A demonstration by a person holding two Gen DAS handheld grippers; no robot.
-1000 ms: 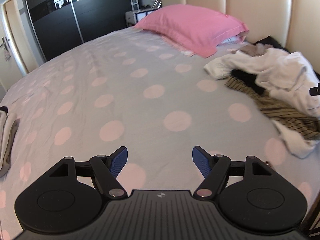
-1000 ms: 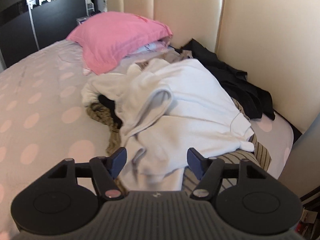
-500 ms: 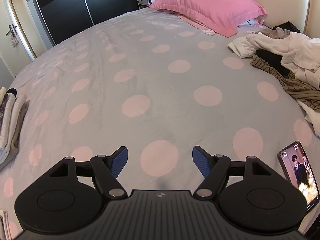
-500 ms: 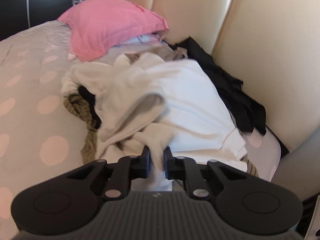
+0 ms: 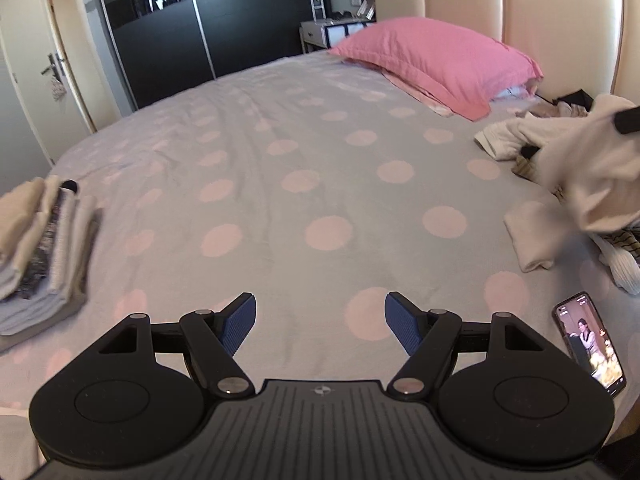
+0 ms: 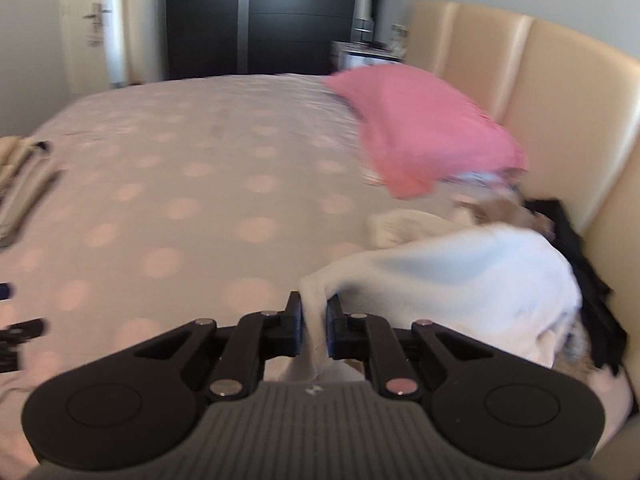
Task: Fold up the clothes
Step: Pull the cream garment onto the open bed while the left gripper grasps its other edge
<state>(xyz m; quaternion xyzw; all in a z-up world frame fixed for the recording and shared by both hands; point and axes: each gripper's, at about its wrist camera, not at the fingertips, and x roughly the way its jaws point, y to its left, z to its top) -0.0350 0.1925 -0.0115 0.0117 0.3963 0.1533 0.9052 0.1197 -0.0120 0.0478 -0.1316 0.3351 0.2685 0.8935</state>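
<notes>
A fold of the white top (image 6: 472, 276) is pinched tight in the right gripper (image 6: 313, 322), tilted down beside the pink pillow (image 6: 420, 128). The left gripper (image 5: 320, 322) is held wide open and empty, tilted down over the bed (image 5: 320, 184).

The left gripper (image 5: 320, 322) pointed downward toward twelve o'clock with its jaws spread wide and empty, while the right gripper (image 6: 313, 330) was clamped tight on white cloth (image 6: 472, 268).

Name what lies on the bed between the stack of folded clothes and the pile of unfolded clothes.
Only bare dotted bedsheet, seen in the left wrist view, between the folded stack and the unfolded pile.
</notes>
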